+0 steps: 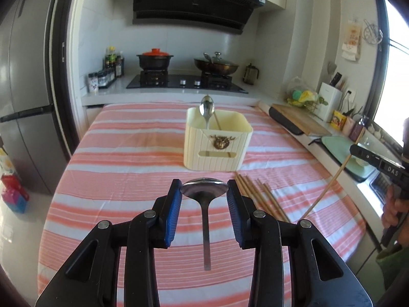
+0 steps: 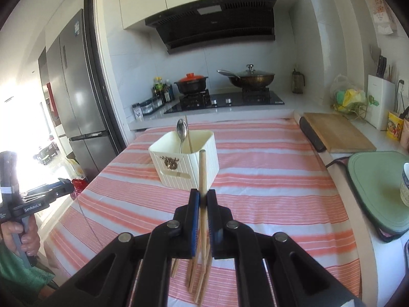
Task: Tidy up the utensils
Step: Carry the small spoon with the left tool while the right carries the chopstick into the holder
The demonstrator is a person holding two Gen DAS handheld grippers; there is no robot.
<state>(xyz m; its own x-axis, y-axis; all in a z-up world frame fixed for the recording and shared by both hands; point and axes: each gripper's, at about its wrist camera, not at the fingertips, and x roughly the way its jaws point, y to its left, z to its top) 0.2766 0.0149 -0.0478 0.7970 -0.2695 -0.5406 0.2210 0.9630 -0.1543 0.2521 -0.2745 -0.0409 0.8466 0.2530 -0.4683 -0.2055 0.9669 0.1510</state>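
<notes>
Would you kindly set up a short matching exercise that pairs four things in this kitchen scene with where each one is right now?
Things:
1. large spoon
2. single chopstick
3. small spoon
4. loose chopsticks

Places:
A. standing in the cream holder
B. lying on the striped cloth
C. gripped in the left gripper
D. gripped in the right gripper

Pairs: 1-C, 2-D, 3-A, 4-B

Both wrist views look forward and slightly down across the striped table (image 1: 115, 168), sharing the cream holder (image 1: 217, 143) and stove (image 2: 225, 101).
</notes>
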